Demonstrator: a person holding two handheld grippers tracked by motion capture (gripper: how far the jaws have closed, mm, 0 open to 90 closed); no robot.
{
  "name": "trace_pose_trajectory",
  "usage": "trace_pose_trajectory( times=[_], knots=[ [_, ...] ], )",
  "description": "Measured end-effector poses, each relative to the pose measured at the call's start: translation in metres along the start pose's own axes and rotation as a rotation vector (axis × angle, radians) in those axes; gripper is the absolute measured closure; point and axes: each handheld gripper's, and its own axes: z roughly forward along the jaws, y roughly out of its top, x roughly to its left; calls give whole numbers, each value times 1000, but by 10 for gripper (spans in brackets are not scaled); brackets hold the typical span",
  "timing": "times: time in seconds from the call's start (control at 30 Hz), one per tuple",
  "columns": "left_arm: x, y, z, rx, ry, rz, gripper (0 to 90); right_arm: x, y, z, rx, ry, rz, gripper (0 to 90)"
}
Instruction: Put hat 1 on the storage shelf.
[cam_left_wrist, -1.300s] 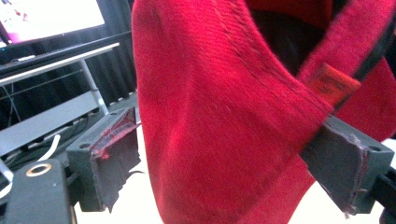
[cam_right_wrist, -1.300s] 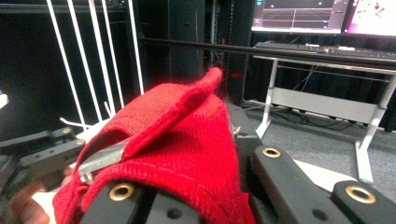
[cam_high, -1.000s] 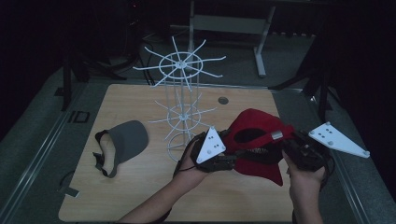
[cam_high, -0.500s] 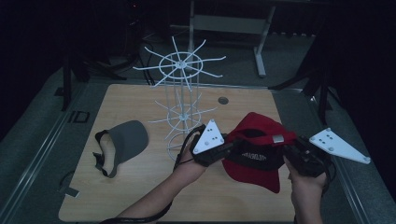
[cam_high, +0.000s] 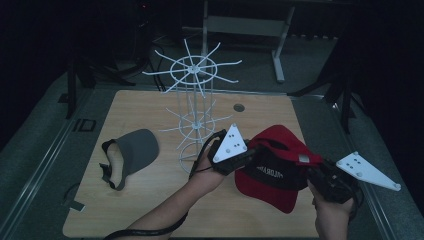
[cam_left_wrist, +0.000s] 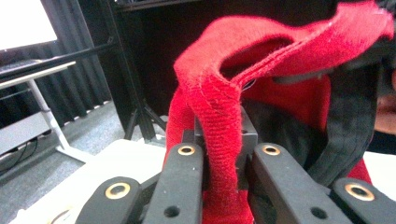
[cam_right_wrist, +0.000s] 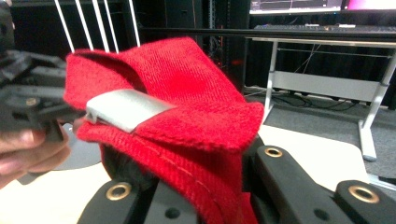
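both the left gripper (cam_high: 250, 152) and right gripper (cam_high: 314, 172) are clamped on the red cap's (cam_high: 280, 172) rim, near the table's (cam_high: 150, 220) right edge.

We see a wooden table (cam_high: 150, 210) bearing a grey visor (cam_high: 132, 152) and a white wire rack (cam_high: 196, 120).
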Motion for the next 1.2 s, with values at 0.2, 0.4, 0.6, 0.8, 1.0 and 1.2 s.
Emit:
trace_pose_trajectory(
  times=[0.2,0.4,0.6,0.8,1.0,1.2],
  knots=[
    [-5,9,4,0,0,-6,867,2,-11,-3,12,18,6,805],
    [-6,15,3,-17,1,12,867,2,-19,-8,16,42,9,657],
    [-9,18,2,-23,21,31,867,4,-26,-9,76,107,-5,410],
    [-6,17,0,-21,34,38,866,7,-27,-13,101,176,-22,275],
    [0,12,-7,-29,23,36,865,-3,-20,-31,82,228,-43,356],
    [10,3,-15,-34,-26,20,864,-15,-10,-41,51,214,-61,427]
  ],
)
